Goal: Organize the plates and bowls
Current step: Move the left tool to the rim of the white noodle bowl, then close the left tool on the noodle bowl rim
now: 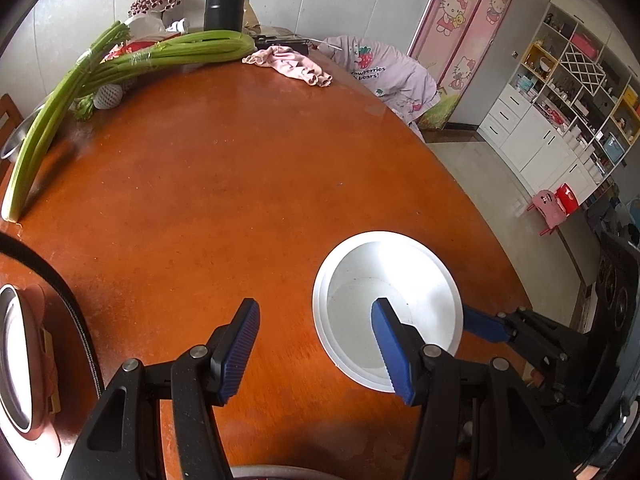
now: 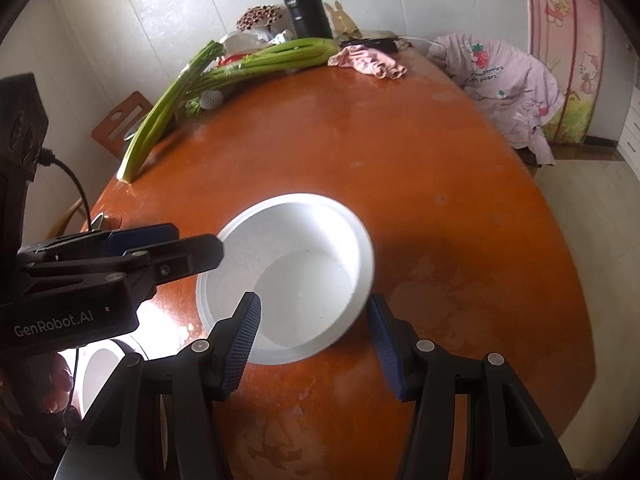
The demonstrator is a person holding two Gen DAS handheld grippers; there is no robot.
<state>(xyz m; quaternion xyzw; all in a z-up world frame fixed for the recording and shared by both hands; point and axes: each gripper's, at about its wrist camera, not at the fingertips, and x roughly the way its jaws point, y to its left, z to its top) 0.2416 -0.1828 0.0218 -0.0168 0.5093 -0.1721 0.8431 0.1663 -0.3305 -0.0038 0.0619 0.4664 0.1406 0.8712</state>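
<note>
The white bowl (image 2: 286,276) sits right in front of the right hand-held gripper (image 2: 316,344), whose spread, empty jaws straddle its near rim.

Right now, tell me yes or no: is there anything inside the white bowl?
No: in the right wrist view the white bowl shows only its bare white bottom, sitting empty on the table.

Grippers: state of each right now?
Left gripper: open, holding nothing.
Right gripper: open, fingers astride the white bowl, not gripping.
</note>
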